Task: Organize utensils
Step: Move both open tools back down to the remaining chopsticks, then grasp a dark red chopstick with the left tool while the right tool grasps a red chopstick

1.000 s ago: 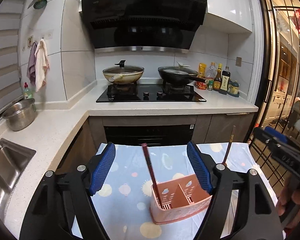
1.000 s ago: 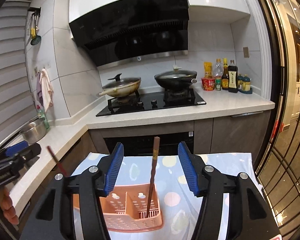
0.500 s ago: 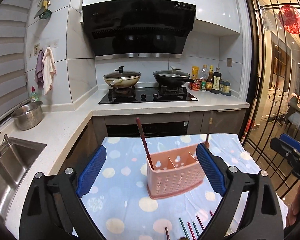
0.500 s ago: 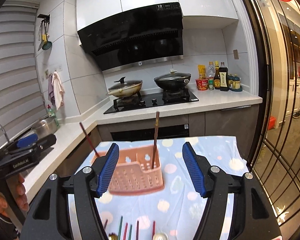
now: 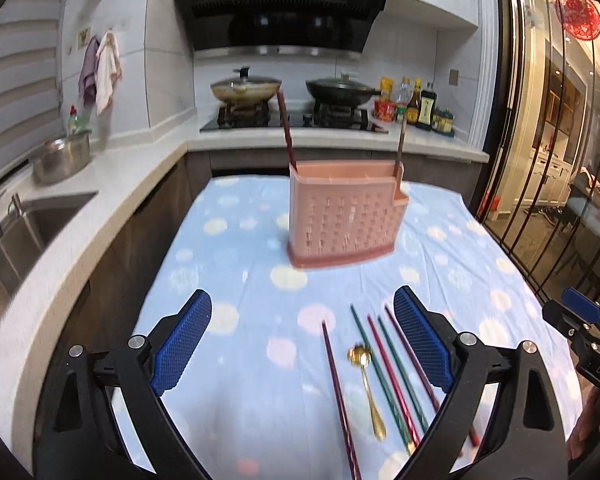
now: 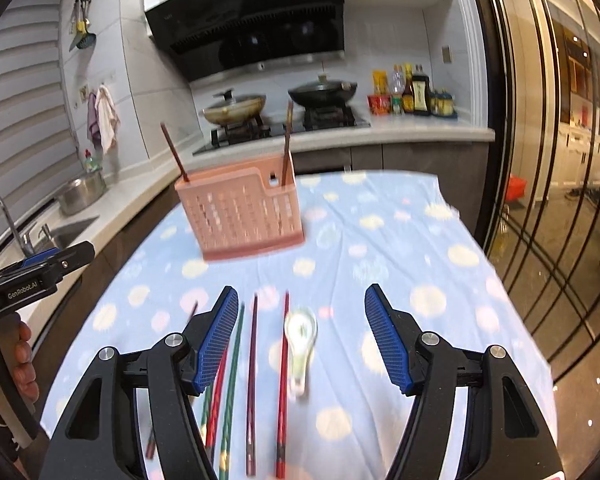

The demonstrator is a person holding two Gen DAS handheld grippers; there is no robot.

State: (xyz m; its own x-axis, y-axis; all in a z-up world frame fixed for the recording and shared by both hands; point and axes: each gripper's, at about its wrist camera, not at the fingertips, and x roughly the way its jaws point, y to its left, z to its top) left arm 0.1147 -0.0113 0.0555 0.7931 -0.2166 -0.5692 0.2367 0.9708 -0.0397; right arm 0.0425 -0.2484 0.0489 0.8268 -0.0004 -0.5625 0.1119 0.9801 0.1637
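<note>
Standing toward the far middle of the surface (image 5: 236,364), on its blue dotted cloth, is the pink utensil caddy (image 5: 342,218), a perforated plastic box with a raised base band and a stepped-down corner on its right end. Two chopsticks stand in it: a dark red one (image 5: 286,128) leaning out of the left end and a brownish one (image 5: 400,142) upright at the right end. Nearer to me, the loose utensils lie side by side, pointing roughly toward the caddy. In my right view I count one white ceramic soup spoon (image 6: 300,340) and beside it a red chopstick (image 6: 283,384), a dark maroon chopstick (image 6: 252,376) and a green chopstick (image 6: 231,380), with more red and green ones partly hidden under my claw's finger, so I cannot give a firm total. In my left view I also see one small gold spoon (image 5: 366,388) lying among about five chopsticks, the dark maroon one farthest left (image 5: 338,396). My left claw (image 5: 300,340) is released, spread wide, nothing between its blue pads. My right claw (image 6: 300,334) is released too, its fingers apart above the white spoon without touching it.
</note>
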